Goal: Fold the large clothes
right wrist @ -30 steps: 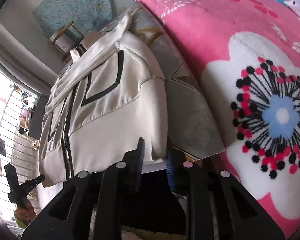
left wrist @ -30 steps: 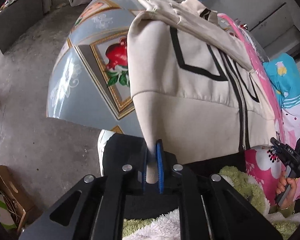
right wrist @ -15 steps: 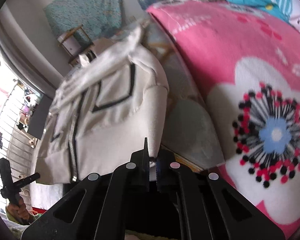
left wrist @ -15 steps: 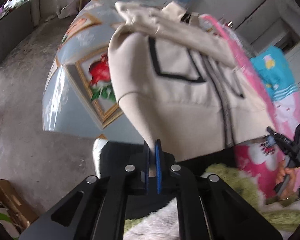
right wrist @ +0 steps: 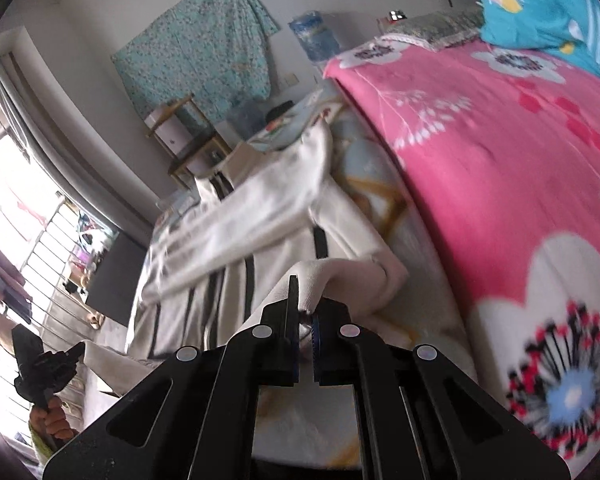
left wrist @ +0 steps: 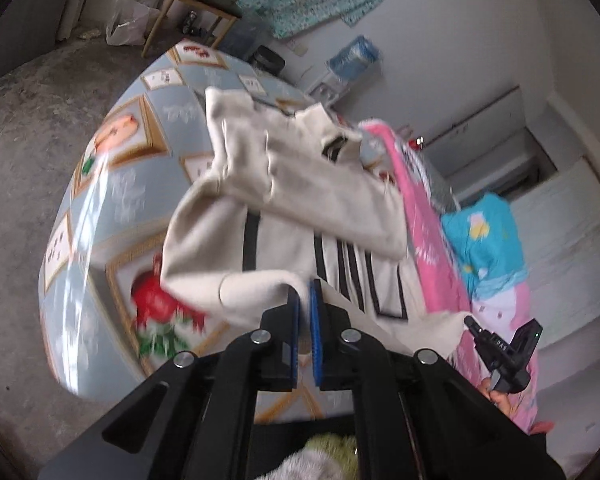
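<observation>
Both claws, left claw (left wrist: 305, 304) and right claw (right wrist: 305, 312), pinch the cream zip-up jacket with black stripes (left wrist: 300, 184), its bottom edge lifted off the blue picture-print bed sheet (left wrist: 112, 184).

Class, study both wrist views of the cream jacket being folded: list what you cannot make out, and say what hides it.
- Jacket hem, left wrist view: hidden behind the left gripper.
- Zip, both views: motion blur smears it among the black stripes.
- Pinched fabric edge, right wrist view: lost between the right gripper jaws.
- Person: only a hand shows, cut by the edge.
</observation>
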